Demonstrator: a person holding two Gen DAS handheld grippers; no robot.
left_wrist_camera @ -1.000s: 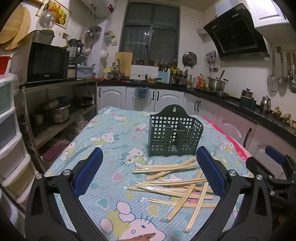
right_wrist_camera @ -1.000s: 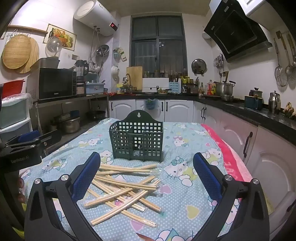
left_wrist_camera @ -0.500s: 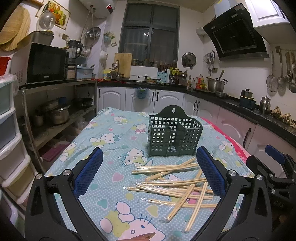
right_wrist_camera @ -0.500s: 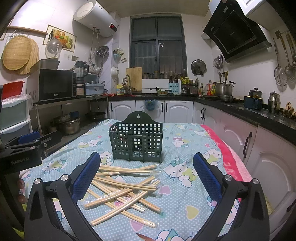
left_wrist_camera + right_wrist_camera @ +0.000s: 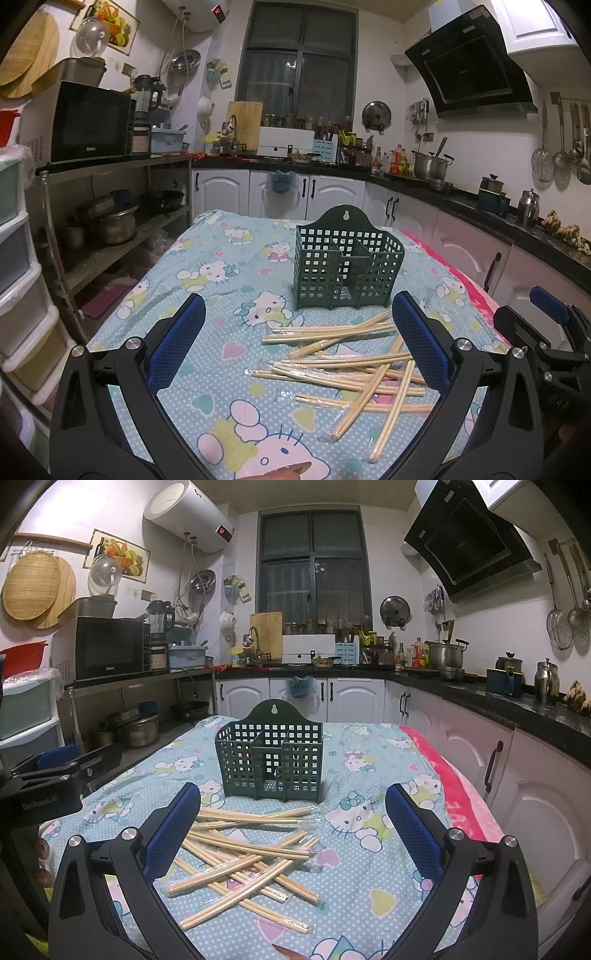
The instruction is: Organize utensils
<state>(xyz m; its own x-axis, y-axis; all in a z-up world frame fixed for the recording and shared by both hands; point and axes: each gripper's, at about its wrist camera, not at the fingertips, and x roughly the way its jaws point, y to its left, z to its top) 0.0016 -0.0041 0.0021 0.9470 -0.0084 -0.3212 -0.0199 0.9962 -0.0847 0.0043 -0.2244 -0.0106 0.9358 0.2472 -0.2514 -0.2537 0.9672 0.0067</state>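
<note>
Hovering above the table [image 5: 221,258], both tongs are spread wide and hold nothing. Chopsticks [image 5: 243,853] lie in a crossed pile, touching one another, just at 6 o'clock of the empty holder [image 5: 271,764]. Most long axes run roughly 3-to-9 o'clock. From the left gripper [image 5: 295,347] the pile sits at 1 o'clock; from the right gripper [image 5: 291,827] at 11 o'clock. Neither seems clearly nearer.

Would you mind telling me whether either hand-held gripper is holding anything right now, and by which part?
Nothing is held. The left hand-held gripper and right hand-held gripper are both open above the chopsticks, which lie loose on the tablecloth.
</note>
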